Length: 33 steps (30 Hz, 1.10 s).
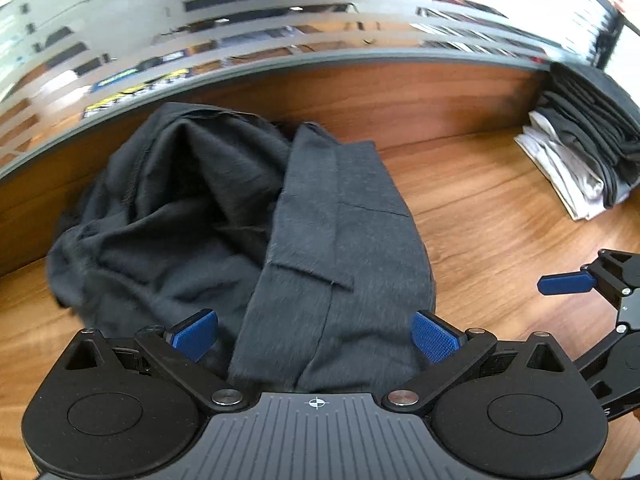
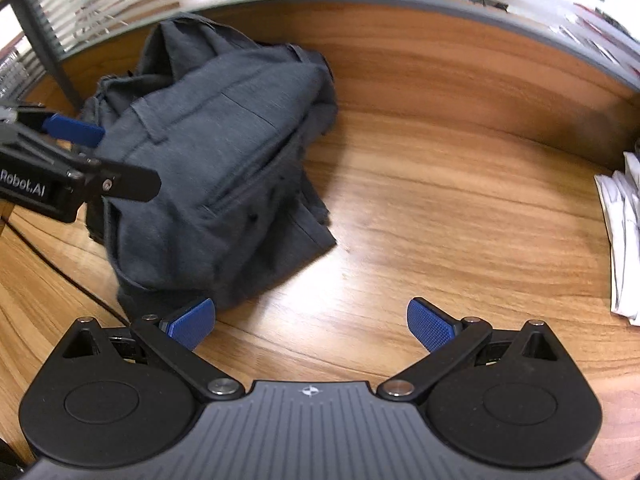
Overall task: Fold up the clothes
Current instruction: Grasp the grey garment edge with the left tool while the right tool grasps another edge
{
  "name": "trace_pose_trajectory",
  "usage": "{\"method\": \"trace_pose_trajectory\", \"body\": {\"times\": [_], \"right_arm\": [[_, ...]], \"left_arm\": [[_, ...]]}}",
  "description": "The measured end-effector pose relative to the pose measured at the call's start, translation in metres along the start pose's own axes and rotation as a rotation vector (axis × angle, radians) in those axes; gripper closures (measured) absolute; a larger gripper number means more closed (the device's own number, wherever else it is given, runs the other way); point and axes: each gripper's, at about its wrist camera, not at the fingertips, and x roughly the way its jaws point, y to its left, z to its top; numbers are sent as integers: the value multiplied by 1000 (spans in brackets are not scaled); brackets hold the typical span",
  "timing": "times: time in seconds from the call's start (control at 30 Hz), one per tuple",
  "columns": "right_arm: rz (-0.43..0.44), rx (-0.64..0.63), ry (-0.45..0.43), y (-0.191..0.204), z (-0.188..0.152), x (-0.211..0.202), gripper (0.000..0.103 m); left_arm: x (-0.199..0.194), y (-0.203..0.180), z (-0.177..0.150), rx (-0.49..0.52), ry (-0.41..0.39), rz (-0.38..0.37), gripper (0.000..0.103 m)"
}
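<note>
A dark grey garment [image 1: 248, 220] lies in a rumpled heap on the wooden table [image 1: 480, 216], with a flatter strip of it running toward the camera. My left gripper [image 1: 316, 336] is open, its blue pads on either side of that strip's near end, gripping nothing. The right wrist view has the same heap [image 2: 208, 160] at the left. My right gripper [image 2: 310, 326] is open over bare wood, with its left pad [image 2: 192, 322] close to the heap's near edge. Each gripper shows in the other's view: the right one [image 1: 600, 300], the left one [image 2: 72, 152].
A stack of folded dark and white clothes [image 1: 576, 152] sits at the table's far right, seen as white edges [image 2: 624, 240] in the right wrist view. A wooden back panel with a grey rail [image 1: 360, 60] bounds the table. A black cable [image 2: 60, 272] crosses the left side.
</note>
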Motion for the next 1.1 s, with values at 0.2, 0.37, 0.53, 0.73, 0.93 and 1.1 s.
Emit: {"method": "trace_pose_trajectory", "body": {"times": [0.2, 0.37, 0.53, 0.73, 0.93, 1.1], "right_arm": [[-18, 11, 1, -11, -3, 6, 0], [-37, 19, -5, -13, -2, 9, 0], [-43, 2, -9, -9, -2, 11, 0], [-22, -54, -19, 4, 6, 19, 0], [18, -149, -11, 26, 25, 51, 0], [47, -217, 1, 44, 42, 78, 17]], "left_arm": [[28, -2, 3, -19, 43, -80, 1], [33, -5, -4, -30, 44, -69, 32], [10, 19, -9, -162, -19, -57, 75], [-36, 47, -11, -280, -114, 6, 82], [-77, 69, -14, -352, -195, 101, 89], [-97, 88, -14, -395, -232, 189, 89]]}}
